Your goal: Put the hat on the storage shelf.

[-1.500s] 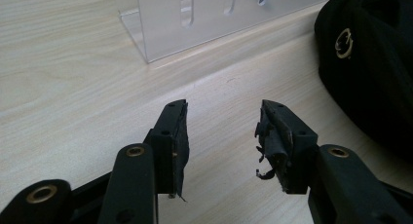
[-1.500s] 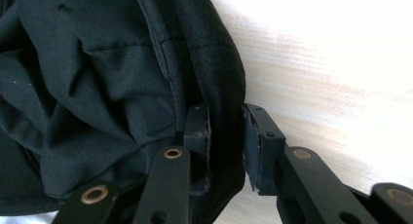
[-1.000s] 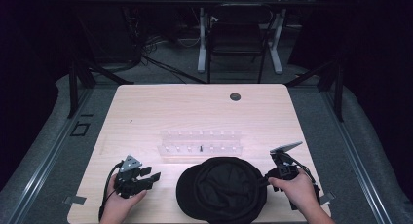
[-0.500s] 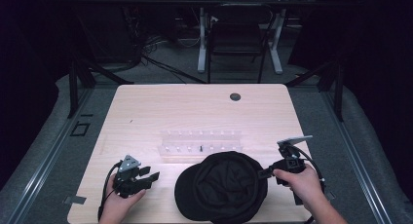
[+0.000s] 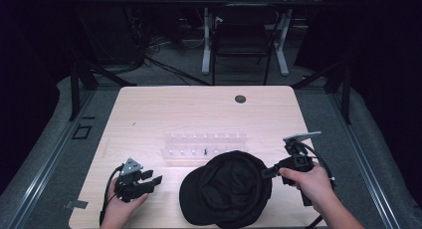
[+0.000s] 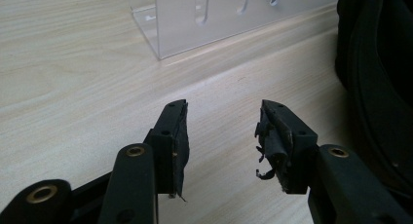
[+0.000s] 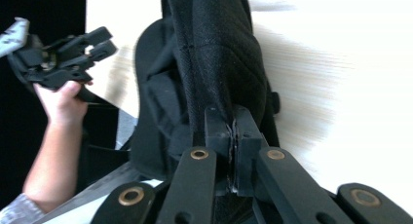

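The right gripper [image 5: 267, 172] is clamped on the edge of the black cap [image 5: 229, 188]; in the right gripper view its jaws are pressed together with the cap's dark fabric [image 7: 214, 58] pinched between them, and that side of the cap is held up off the wooden table [image 5: 149, 114]. The cap sits at the near edge of the table, just in front of the clear plastic rack [image 5: 205, 144], its far rim touching or overlapping the rack's near side. The left gripper [image 5: 153, 180] rests on the table to the left of the cap, near it but apart from it; its jaws stand apart with nothing between them, pointing toward the cap. In the left gripper view the rack [image 6: 214, 14] stands beyond the jaws and the cap [image 6: 380, 78] lies at the right.
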### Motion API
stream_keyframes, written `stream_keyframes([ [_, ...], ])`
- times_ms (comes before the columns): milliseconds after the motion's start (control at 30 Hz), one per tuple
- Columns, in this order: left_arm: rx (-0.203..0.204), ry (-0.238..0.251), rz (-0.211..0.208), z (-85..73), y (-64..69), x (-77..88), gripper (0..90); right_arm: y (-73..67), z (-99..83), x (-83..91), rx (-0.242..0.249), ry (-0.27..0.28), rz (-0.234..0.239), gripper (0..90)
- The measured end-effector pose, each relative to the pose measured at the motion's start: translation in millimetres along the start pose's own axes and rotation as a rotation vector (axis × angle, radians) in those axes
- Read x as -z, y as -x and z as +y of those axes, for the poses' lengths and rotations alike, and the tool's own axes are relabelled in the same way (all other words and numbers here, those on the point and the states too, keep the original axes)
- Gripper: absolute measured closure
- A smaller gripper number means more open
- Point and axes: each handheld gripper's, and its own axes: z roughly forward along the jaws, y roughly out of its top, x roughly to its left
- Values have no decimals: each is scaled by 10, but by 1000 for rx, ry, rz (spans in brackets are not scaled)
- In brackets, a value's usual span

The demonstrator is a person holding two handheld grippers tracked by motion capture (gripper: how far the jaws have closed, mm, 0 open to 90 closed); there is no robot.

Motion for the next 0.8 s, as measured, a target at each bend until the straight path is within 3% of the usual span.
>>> stream_keyframes([
  [100,-1,-2,3,1,-8,5,536,-31,-3,7,-6,13,4,885],
  [133,6,-2,2,2,-16,10,531,-132,6,61,31,9,-1,885],
  [333,20,9,11,-3,-50,22,515,-256,11,137,49,16,5,884],
  [567,26,4,16,-7,-68,24,513,-325,10,201,32,20,14,884],
  [633,30,4,17,-13,-66,29,513,-359,15,228,17,17,41,884],
  [800,36,0,16,-22,-74,33,513,-442,42,317,39,-7,57,884],
])
